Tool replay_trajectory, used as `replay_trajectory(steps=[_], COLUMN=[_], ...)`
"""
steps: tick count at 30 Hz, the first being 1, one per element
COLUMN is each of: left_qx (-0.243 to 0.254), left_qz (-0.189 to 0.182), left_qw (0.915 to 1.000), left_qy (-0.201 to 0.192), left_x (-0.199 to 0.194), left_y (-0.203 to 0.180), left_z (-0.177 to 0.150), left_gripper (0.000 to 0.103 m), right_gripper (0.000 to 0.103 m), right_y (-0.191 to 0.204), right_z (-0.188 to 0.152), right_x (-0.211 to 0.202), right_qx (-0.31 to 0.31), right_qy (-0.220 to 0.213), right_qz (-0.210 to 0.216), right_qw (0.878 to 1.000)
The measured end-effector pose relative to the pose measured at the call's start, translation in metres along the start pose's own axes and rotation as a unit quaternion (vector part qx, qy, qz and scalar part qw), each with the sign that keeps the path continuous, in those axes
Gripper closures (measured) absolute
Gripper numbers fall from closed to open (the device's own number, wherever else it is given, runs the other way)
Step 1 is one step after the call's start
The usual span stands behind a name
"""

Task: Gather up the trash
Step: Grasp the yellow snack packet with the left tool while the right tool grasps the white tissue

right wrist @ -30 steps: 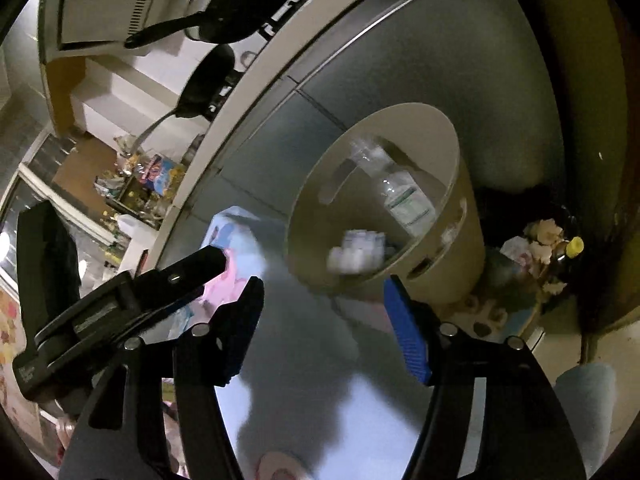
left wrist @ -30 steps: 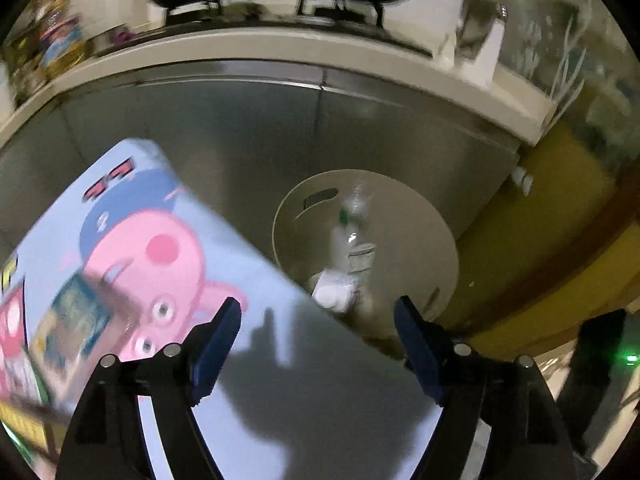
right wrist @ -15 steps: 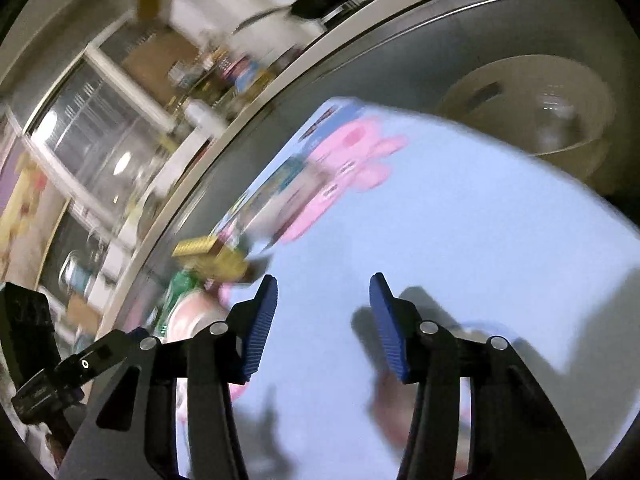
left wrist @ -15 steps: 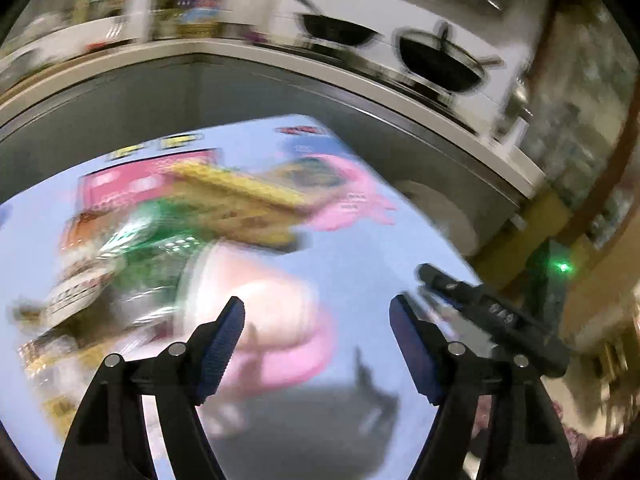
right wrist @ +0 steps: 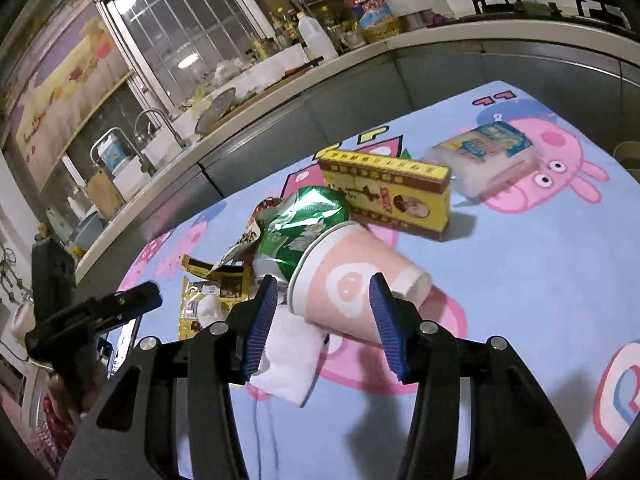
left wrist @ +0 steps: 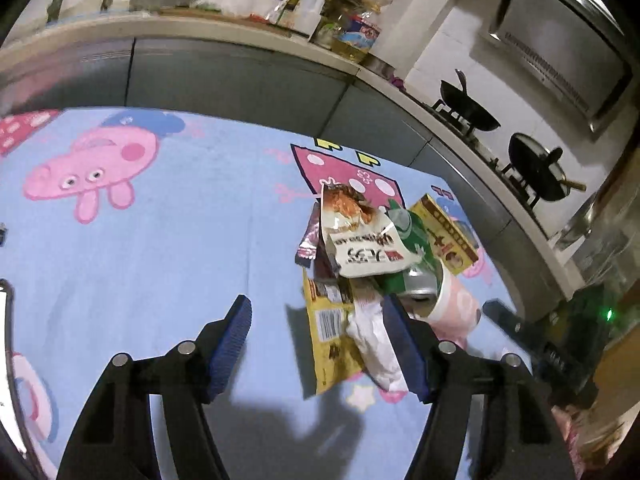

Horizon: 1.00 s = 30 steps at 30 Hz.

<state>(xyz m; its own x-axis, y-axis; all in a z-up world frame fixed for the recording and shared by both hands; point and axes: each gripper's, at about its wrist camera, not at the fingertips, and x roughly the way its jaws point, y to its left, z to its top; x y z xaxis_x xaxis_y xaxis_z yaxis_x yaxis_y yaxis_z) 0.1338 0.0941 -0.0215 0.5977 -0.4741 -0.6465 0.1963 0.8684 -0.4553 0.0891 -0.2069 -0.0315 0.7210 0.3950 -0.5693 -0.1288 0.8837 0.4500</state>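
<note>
A heap of trash lies on a blue cartoon-pig tablecloth (left wrist: 160,248). A pink paper cup (right wrist: 352,292) lies on its side, with a green foil bag (right wrist: 304,224), a yellow box (right wrist: 392,196), a white tissue (right wrist: 288,356), a yellow wrapper (right wrist: 200,300) and a clear tissue pack (right wrist: 484,156) around it. My right gripper (right wrist: 324,320) is open with its jaws either side of the cup. My left gripper (left wrist: 320,344) is open and empty, just left of the heap; a white snack bag (left wrist: 364,248) and the yellow wrapper (left wrist: 332,332) lie ahead of it.
A grey kitchen counter (left wrist: 240,76) runs behind the table, with bottles and woks (left wrist: 468,112) on the stove. The bin's rim (right wrist: 628,152) shows at the table's far right edge. The left gripper shows at the left of the right wrist view (right wrist: 92,312).
Both grippers swung away from the beige bin to the trash heap on the table. The right gripper now straddles the pink cup. Both stay open.
</note>
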Motion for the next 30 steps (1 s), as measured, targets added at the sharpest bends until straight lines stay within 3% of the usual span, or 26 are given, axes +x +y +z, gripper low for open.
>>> replay_trajectory(steps=[4,8,14,15,17,18,19,20,21,30], left_qx=[-0.045,-0.052,-0.027,-0.026,-0.03,-0.038,-0.042,-0.045,-0.048,-0.014], left_qz=[-0.047,-0.056,-0.052,-0.051,-0.056,-0.066,-0.072,-0.078,-0.084,-0.131], left_qw=[0.9978,0.9969,0.9977,0.9974,0.9959,0.9939,0.9925,0.9912,0.9906,0.9893], left_qy=[0.013,0.017,0.035,0.044,0.064,0.08,0.089,0.096,0.097,0.063], left_x=[0.016,0.023,0.017,0.021,0.03,0.036,0.039,0.041,0.039,-0.028], left_y=[0.013,0.015,0.012,0.012,0.013,0.014,0.015,0.015,0.016,0.001], left_z=[0.017,0.024,-0.006,-0.012,-0.019,-0.024,-0.027,-0.03,-0.032,-0.058], left_gripper=[0.035,0.035,0.037,0.04,0.065,0.075,0.099,0.101,0.101,0.101], right_gripper=[0.055,0.054,0.043,0.043,0.044,0.046,0.062,0.085,0.098,0.1], right_y=[0.011,0.051,0.074,0.074,0.072,0.072,0.071,0.071,0.069,0.072], right_z=[-0.008,-0.031,-0.053,-0.055,-0.059,-0.062,-0.063,-0.063,-0.063,-0.076], right_x=[0.006,0.025,0.053,0.057,0.063,0.062,0.06,0.059,0.054,-0.018], right_qx=[-0.023,-0.125,-0.224,-0.231,-0.236,-0.241,-0.248,-0.247,-0.238,-0.198], right_qy=[0.022,0.072,0.095,0.1,0.11,0.104,0.101,0.102,0.108,0.065], right_qz=[0.003,0.005,-0.05,-0.055,-0.055,-0.056,-0.056,-0.048,-0.033,0.062], right_qw=[0.999,0.99,0.969,0.966,0.964,0.963,0.962,0.962,0.965,0.976])
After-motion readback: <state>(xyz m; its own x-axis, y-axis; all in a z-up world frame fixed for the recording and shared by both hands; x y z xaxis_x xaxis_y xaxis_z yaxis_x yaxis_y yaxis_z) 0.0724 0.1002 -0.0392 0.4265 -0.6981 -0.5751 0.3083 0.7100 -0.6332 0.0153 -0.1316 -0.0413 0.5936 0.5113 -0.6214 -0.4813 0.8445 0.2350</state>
